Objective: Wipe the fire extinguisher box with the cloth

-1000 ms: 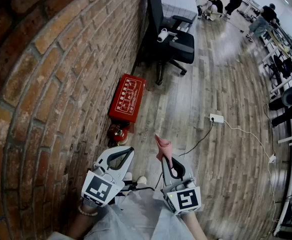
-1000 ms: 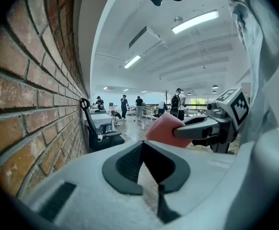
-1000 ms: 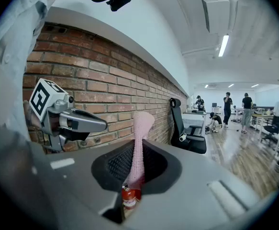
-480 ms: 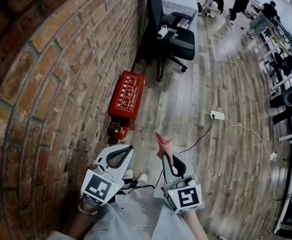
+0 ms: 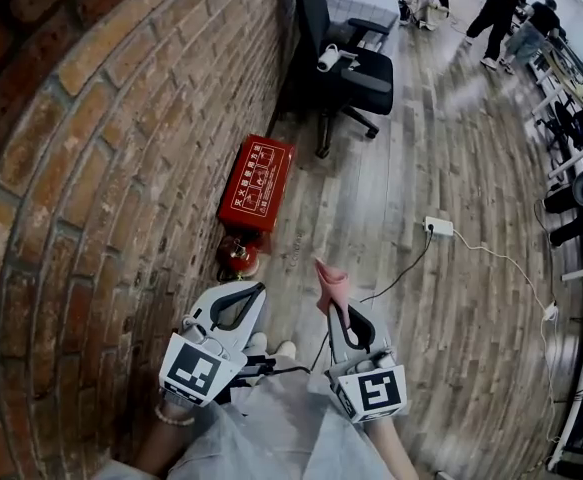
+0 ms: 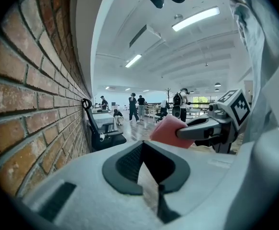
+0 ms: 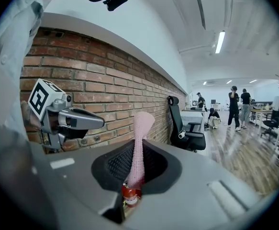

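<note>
The left gripper [image 5: 255, 290] is empty, and its fingers are pressed together. The right gripper [image 5: 333, 306] has its fingers clamped on the lower end of the pink cloth [image 5: 329, 278], which stands up from them as a narrow roll. The cloth is soft and light, so it will likely fold under pressure. A grip nearer its free end would give a firmer wipe.

Just ahead on the floor is a red extinguisher [image 5: 236, 258], partly covered by the left gripper. Beyond it the red box [image 5: 256, 181] sits at the foot of the brick wall [image 5: 91, 168], well apart from both grippers. It seems to be stiff metal with a smooth top, so it should not slide easily. Its print is too small to read, and its side toward the wall is hidden. Farther off are a chair [image 5: 349, 68] and some people.
</note>
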The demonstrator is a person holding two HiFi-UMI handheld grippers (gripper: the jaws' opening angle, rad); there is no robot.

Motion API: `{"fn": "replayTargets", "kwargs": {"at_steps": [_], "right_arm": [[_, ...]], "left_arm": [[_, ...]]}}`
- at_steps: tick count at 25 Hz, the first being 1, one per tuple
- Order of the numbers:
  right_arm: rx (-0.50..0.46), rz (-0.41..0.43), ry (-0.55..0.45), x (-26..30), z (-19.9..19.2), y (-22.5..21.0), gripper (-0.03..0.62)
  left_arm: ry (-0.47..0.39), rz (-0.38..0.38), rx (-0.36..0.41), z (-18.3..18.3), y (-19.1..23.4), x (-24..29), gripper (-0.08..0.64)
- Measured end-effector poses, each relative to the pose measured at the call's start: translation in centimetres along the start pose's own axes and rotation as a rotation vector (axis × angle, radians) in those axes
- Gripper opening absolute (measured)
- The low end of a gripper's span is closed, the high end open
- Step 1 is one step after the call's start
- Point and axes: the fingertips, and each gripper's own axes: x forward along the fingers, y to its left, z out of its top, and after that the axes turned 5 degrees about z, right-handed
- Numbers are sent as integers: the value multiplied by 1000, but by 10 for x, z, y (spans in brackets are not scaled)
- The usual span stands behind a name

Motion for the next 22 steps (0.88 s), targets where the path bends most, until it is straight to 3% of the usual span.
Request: {"fn": "replayTargets", "kwargs": {"at_steps": [10,22], "right_arm": [[-1,13,-8,-32,-13,-18,26],[3,13,-34,-27,-21,-37,26]], "left_arm": [[10,37,4,5,-31,3,-3],[-11,3,19,6,-44,26,-3]]}}
